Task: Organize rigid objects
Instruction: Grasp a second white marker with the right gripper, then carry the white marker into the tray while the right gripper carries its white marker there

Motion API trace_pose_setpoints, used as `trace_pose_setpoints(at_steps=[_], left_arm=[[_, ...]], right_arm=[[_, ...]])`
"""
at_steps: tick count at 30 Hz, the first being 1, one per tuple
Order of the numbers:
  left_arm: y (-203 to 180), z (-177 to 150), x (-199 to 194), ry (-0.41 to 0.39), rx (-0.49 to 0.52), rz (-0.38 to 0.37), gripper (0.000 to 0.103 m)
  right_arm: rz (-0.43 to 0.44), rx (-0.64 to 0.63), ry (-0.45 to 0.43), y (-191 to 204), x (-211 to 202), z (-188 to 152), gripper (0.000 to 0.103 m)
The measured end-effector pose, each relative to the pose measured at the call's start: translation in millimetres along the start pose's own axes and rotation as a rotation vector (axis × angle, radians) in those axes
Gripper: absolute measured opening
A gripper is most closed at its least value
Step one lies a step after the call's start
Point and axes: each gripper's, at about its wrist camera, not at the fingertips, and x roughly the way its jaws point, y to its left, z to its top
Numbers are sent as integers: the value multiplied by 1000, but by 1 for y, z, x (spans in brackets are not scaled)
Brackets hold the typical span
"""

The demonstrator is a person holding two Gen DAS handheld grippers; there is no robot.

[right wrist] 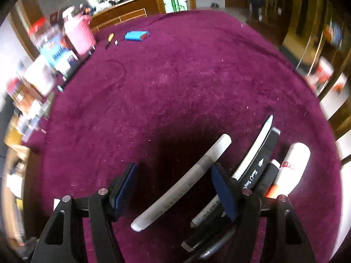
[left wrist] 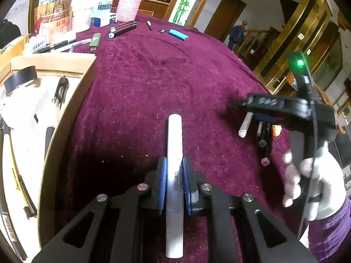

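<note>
My left gripper (left wrist: pixel 174 162) is shut on a white and grey marker (left wrist: pixel 174 135), which points forward over the purple cloth (left wrist: pixel 153 83). Beside it on the left stands a cardboard box (left wrist: pixel 72 65) holding pens and a black tape roll (left wrist: pixel 20 76). My right gripper (right wrist: pixel 173 182) stands open over a grey-white marker (right wrist: pixel 186 179) that lies slanted on the cloth between its fingers, close to the right pad. In the left wrist view that gripper (left wrist: pixel 261 111) hovers over a cluster of pens (left wrist: pixel 263 135), held by a white-gloved hand (left wrist: pixel 311 182).
Right of my right gripper lie a slim white pen (right wrist: pixel 256 151), a black marker (right wrist: pixel 261 164) and a white tube with a red label (right wrist: pixel 291 166). Far back are a blue case (right wrist: pixel 137 36), a small screwdriver (right wrist: pixel 109 39), a pink cup (right wrist: pixel 81 35) and several jars (left wrist: pixel 59 22).
</note>
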Motion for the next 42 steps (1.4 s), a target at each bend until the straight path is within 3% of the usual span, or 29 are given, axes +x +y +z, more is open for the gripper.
trace_pose_setpoints(at_steps=[1, 2, 3, 4, 6, 14, 18, 21, 26, 28, 30, 34, 37, 40, 41, 42], left_arm=[[0, 0, 0, 0, 0, 0, 14], [0, 0, 0, 0, -1, -1, 14], [0, 0, 0, 0, -2, -3, 14], [1, 0, 0, 0, -5, -6, 14], [2, 0, 0, -1, -9, -12, 14], [5, 0, 0, -3, -25, -33, 14], [1, -3, -8, -37, 13, -90, 14], [-8, -6, -15, -75, 61, -88, 11], [-1, -2, -8, -32, 10, -67, 9], [1, -3, -8, -30, -1, -65, 18], [1, -3, -9, -32, -4, -87, 51], [-2, -4, -14, -55, 19, -91, 58], [-8, -3, -4, -6, 33, 0, 56], [-32, -6, 2, 12, 160, 167, 33], [-39, -8, 5, 16, 201, 193, 15], [-45, -10, 7, 20, 235, 210, 14]], right_arm=[[-21, -36, -26, 7, -2, -3, 63], [-3, -58, -38, 11, -4, -5, 45], [10, -64, -37, 10, -6, -6, 37], [25, -61, -33, 10, -8, -8, 22], [98, -29, -21, 10, -12, -13, 13], [279, 34, -43, 5, -38, -50, 13], [408, 56, -64, 4, -56, -66, 14], [422, 36, -107, 6, -74, -77, 14], [436, 6, -120, 10, -85, -88, 14], [439, 2, -116, 9, -85, -91, 14], [445, 3, -108, 8, -84, -94, 14], [452, 5, -97, 8, -80, -96, 14], [462, 4, -85, 10, -76, -98, 14], [471, 10, -81, 11, -75, -99, 14], [473, 12, -80, 11, -75, -99, 14], [476, 15, -80, 10, -75, -100, 14]])
